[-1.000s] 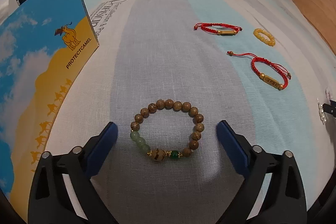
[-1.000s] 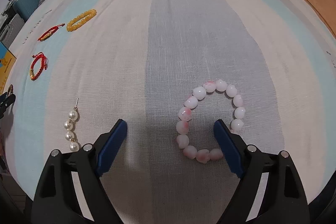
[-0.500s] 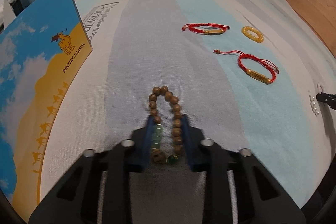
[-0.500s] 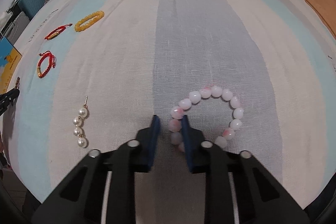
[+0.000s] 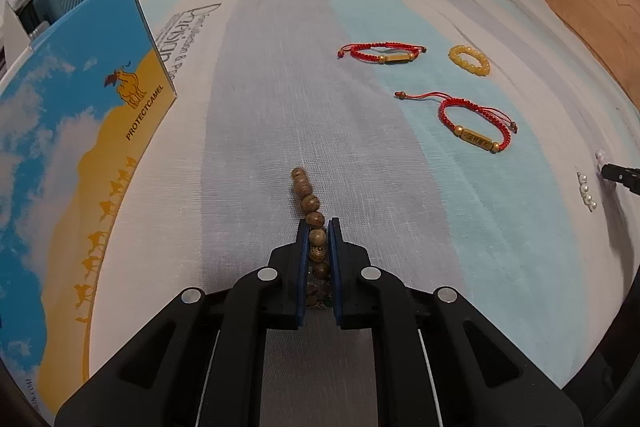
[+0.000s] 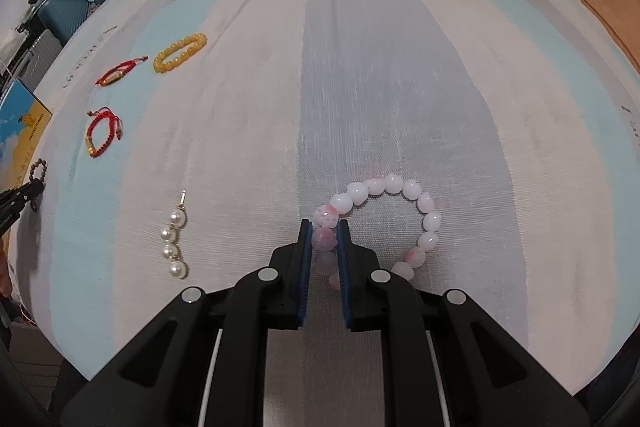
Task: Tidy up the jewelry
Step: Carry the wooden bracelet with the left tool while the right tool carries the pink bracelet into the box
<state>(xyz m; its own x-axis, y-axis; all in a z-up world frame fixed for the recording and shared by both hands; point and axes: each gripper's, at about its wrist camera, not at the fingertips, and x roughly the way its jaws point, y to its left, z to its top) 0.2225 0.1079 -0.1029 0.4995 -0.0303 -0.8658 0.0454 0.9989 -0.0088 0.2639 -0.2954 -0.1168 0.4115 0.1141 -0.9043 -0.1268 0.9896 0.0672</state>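
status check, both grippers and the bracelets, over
Left gripper closing on wooden bead bracelet. Right gripper closing on pink bead bracelet. Nothing in the way.

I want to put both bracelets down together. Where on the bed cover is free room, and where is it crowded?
Free: the grey stripe beyond the pink bracelet, and the cover between the camel box and the wooden bracelet. Crowded: the blue stripe with two red bracelets, the yellow one and the pearl piece.
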